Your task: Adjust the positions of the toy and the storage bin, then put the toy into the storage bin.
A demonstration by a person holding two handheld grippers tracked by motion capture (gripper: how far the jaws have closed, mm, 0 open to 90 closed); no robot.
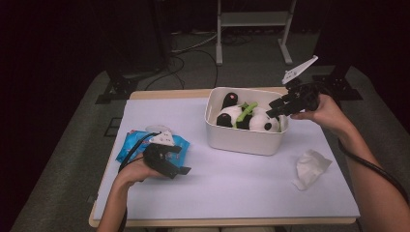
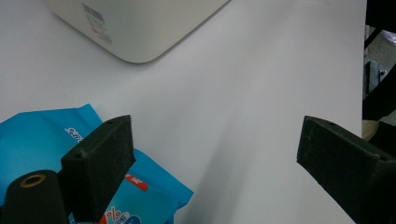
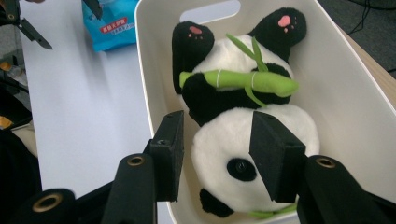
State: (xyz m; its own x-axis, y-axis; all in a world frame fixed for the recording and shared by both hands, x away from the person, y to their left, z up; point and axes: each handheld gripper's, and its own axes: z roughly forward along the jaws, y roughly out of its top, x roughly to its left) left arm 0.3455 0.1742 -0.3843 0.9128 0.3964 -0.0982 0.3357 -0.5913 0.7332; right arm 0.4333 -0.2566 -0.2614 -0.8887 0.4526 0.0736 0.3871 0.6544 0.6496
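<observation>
A black-and-white panda plush with a green bamboo stalk lies inside a white bin at mid table. My right gripper hovers over the bin's right end. In the right gripper view it is open, its jaws standing just above the panda's head and holding nothing. My left gripper is low at the left, open wide and empty. Beside it lies a blue wipes pack. In the left gripper view one jaw overlaps the pack's corner, the other is over bare white table.
A crumpled white tissue lies on the table right of the bin. The white table mat stretches in front of the bin. A metal stand and cables are on the floor beyond the table.
</observation>
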